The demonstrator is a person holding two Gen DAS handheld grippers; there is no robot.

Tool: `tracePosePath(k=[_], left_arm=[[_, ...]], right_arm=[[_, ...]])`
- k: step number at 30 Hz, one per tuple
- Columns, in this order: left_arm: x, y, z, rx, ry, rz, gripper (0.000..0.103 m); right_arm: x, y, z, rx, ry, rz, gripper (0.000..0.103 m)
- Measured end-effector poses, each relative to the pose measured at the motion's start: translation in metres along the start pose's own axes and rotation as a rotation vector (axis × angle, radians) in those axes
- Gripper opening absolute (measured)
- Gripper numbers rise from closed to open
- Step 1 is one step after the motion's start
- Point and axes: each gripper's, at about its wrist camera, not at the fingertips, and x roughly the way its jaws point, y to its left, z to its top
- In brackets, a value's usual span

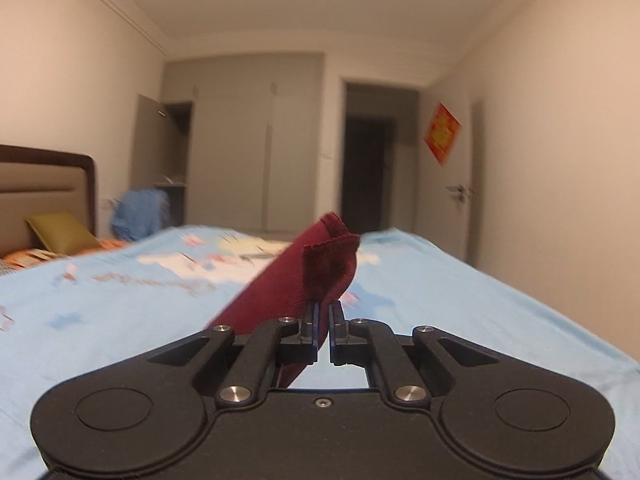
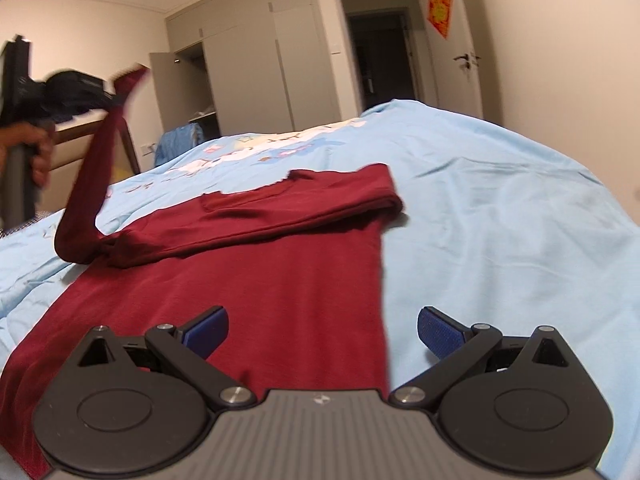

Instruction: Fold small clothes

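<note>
No text can be read. The red poster (image 2: pixel 439 9) on the door at one o'clock carries gold marks too blurred to make out.

L gripper (image 1: pixel 323 312) at 6 o'clock, jaws pinched on dark red garment (image 1: pixel 296 280); cloth rises toward 12, cuff end flopped over. Light blue bedspread (image 1: pixel 460 300) beneath. Headboard (image 1: pixel 48 188) w/ olive pillow (image 1: pixel 60 232) at 9.

Your surface is a bed (image 2: pixel 500 208) with a light-blue printed cover. A dark red shirt (image 2: pixel 256 292) lies flat on it, one sleeve folded across. An olive pillow (image 1: pixel 60 232) sits by the headboard (image 1: pixel 48 184).
</note>
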Motion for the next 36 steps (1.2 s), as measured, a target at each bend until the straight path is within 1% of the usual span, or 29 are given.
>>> tracePosePath(k=[2,4,7,10,11,12,13,14,15,16,17,18,19,21,23,26,28,30,31,33,36], left_arm=[[0.012,-0.021,-0.023,0.021,0.041,-0.06,0.004],[0.024,-0.034,-0.05,0.024,0.088,-0.119,0.004],[0.038,-0.036,-0.086,-0.021,0.165,-0.182,0.004],[0.044,-0.035,-0.105,-0.043,0.219,-0.234,0.006],[0.048,-0.037,-0.109,-0.04,0.24,-0.256,0.012],[0.049,-0.043,-0.107,-0.034,0.258,-0.271,0.021],[0.048,-0.043,-0.108,-0.027,0.268,-0.284,0.028],[0.047,-0.041,-0.108,-0.02,0.271,-0.297,0.042],[0.045,-0.039,-0.107,-0.014,0.269,-0.306,0.059],[0.039,-0.04,-0.104,-0.007,0.266,-0.312,0.067],[0.037,-0.038,-0.1,-0.001,0.259,-0.314,0.078],[0.031,-0.034,-0.095,0.01,0.248,-0.317,0.082],[0.027,-0.029,-0.094,0.025,0.242,-0.315,0.084],[0.006,-0.019,-0.087,0.067,0.227,-0.277,0.09],[-0.011,-0.004,-0.086,0.1,0.22,-0.213,0.094],[-0.039,0.021,-0.089,0.201,0.222,-0.045,0.095],[-0.053,0.038,-0.097,0.309,0.22,0.074,0.096],[-0.062,0.055,-0.108,0.387,0.233,0.149,0.096],[-0.064,0.065,-0.112,0.405,0.248,0.175,0.096],[-0.063,0.085,-0.118,0.396,0.287,0.218,0.096],[-0.059,0.114,-0.12,0.323,0.313,0.259,0.095]], right_arm=[[-0.001,-0.007,-0.003,0.03,0.007,-0.008,0.103],[-0.001,-0.011,-0.005,0.06,0.011,-0.013,0.103],[-0.004,-0.012,-0.008,0.063,0.004,-0.015,0.103],[-0.003,-0.009,-0.01,0.053,0.007,-0.018,0.103],[-0.003,-0.008,-0.011,0.05,0.01,-0.019,0.103],[-0.002,-0.007,-0.011,0.048,0.013,-0.021,0.103],[-0.001,-0.006,-0.012,0.046,0.014,-0.023,0.103],[-0.001,-0.004,-0.012,0.043,0.016,-0.024,0.103],[0.002,-0.004,-0.011,0.041,0.017,-0.025,0.103],[0.003,-0.003,-0.011,0.036,0.018,-0.025,0.103],[0.004,-0.001,-0.012,0.031,0.021,-0.024,0.103],[0.006,0.0,-0.012,0.025,0.024,-0.025,0.103],[0.007,0.001,-0.013,0.018,0.027,-0.025,0.103],[0.01,0.003,-0.012,0.004,0.034,-0.023,0.103],[0.011,0.005,-0.01,-0.003,0.038,-0.02,0.103],[0.013,0.006,-0.004,-0.003,0.042,-0.012,0.103],[0.017,0.008,0.002,-0.004,0.04,-0.007,0.103],[0.021,0.01,0.01,-0.012,0.029,0.004,0.103],[0.024,0.011,0.015,-0.018,0.023,0.012,0.103],[0.033,0.015,0.027,-0.028,0.016,0.036,0.103],[0.052,0.023,0.048,-0.04,-0.006,0.09,0.103]])
